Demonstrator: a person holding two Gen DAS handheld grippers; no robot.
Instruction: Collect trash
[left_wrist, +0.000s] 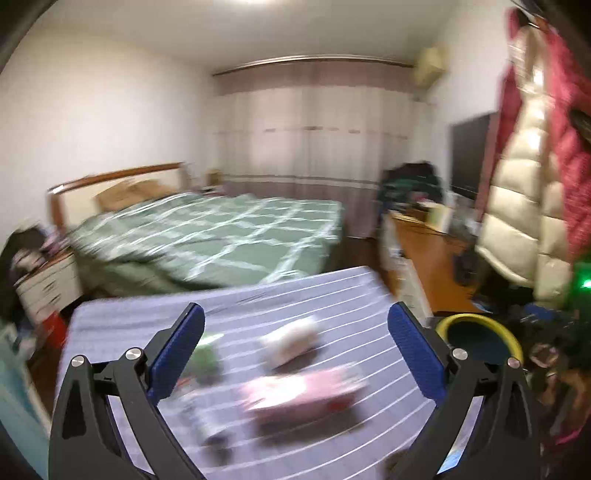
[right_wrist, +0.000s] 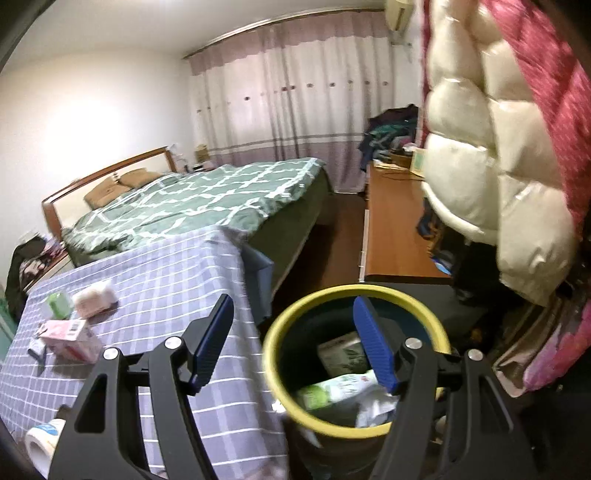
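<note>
The left gripper (left_wrist: 295, 328) hangs with its jaws spread wide and empty above the checked table cover (left_wrist: 354, 295), where a pink carton (left_wrist: 303, 395), a white packet (left_wrist: 291, 339) and a green packet (left_wrist: 205, 356) lie near one another, all blurred. The right gripper (right_wrist: 293, 339) is likewise wide open and empty, its right finger over the mouth of the yellow-rimmed bin (right_wrist: 275, 339). The bin stands just beside the table edge and holds a green-and-white carton (right_wrist: 338, 391) and crumpled paper (right_wrist: 373, 408).

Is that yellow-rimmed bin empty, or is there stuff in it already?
Not empty. The right claw's view shows cartons and crumpled wrappers lying inside the yellow-rimmed bin, well below the rim.
</note>
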